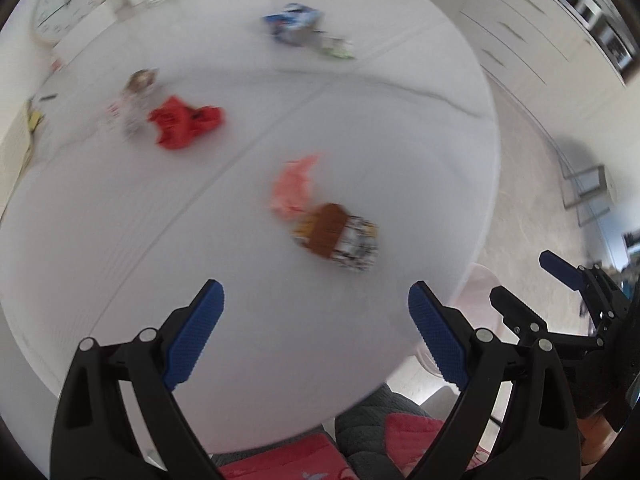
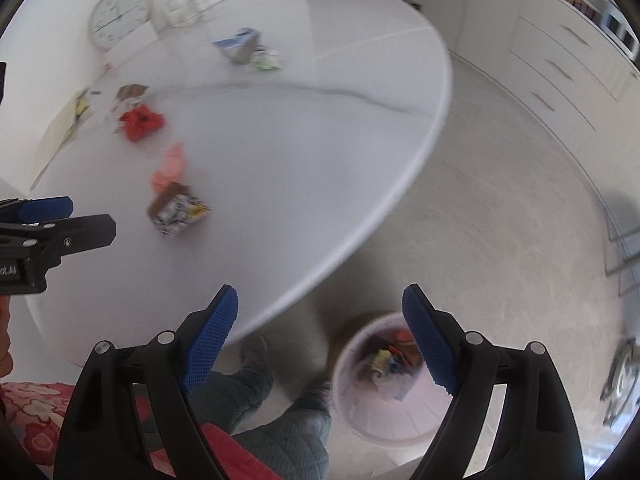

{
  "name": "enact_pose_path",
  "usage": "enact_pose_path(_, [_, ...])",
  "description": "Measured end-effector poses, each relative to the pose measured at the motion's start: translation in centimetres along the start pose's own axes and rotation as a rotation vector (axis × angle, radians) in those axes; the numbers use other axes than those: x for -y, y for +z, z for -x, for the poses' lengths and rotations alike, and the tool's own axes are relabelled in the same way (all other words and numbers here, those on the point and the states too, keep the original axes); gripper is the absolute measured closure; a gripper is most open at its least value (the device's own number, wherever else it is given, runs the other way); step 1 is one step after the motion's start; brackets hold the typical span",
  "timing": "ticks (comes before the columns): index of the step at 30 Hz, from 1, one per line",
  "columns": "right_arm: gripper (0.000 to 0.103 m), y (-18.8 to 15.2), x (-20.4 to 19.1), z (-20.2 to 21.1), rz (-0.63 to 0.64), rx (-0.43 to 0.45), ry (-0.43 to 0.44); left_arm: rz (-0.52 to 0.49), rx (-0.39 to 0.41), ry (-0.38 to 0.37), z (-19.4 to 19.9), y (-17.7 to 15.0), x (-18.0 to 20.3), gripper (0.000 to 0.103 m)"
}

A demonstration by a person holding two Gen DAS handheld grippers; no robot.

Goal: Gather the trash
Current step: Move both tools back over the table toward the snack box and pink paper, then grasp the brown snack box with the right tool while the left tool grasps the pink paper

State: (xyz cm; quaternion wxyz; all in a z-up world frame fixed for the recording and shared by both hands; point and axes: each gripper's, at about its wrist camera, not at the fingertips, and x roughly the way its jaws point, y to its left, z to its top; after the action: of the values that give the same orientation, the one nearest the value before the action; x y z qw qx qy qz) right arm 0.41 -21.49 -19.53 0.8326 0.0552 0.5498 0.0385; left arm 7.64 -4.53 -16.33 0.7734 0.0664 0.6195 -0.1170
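The job is part done, judging by how things lie. On the floor beside the round white desk [image 2: 360,128] stands a pale bin [image 2: 384,416] that already holds a jumble of wrappers and scraps, so some trash has been collected. Plenty is left on the desk: nearest its edge a crumpled printed carton with a brown flap [image 1: 340,240], touching a pink wrapper [image 1: 294,188] just behind it; further in, a red crumpled wrapper [image 1: 186,122] beside a small pale packet with a brown top [image 1: 136,98]; and at the far side a blue-and-white carton [image 1: 292,24] with a small green-marked scrap [image 1: 336,50] next to it. The left hand-held gripper [image 1: 316,332] hovers over the near part of the desk with its blue pads spread wide and nothing between them. The right hand-held gripper [image 2: 320,336] is likewise wide open and empty, hanging over the floor at the desk's edge, with the bin below it. Both views are blurred, so smaller bits may escape notice. At least six pieces remain to be picked up, and the printed carton looks the nearest candidate.
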Motion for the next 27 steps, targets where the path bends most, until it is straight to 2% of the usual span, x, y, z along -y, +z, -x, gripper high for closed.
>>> enact_pose_path(8, [0.019,2.9,-5.5,-2.9,0.103,-0.02,0.103,0.117,-0.013,0.019,-0.3,0.5,-7.7,0.014])
enact_pose_path(17, [0.02,4.5,-10.3,-6.1,0.313,-0.042,0.134,0.16,-0.027,0.024,-1.3,0.1,-10.7,0.014])
enact_pose_path(19, [0.026,4.6,-10.7,-6.7,0.351,-0.058,0.151,0.159,-0.03,0.026,-1.5,0.0,-10.9,0.014])
enact_pose_path(24, [0.036,5.0,-11.0,-8.0,0.395,-0.08,0.139,0.157,-0.041,0.025,-1.8,-0.1,-11.0,0.014])
enact_pose_path(27, [0.048,5.4,-10.7,-8.5,0.385,-0.092,0.156,0.147,-0.044,0.024,-1.8,-0.2,-10.6,0.014])
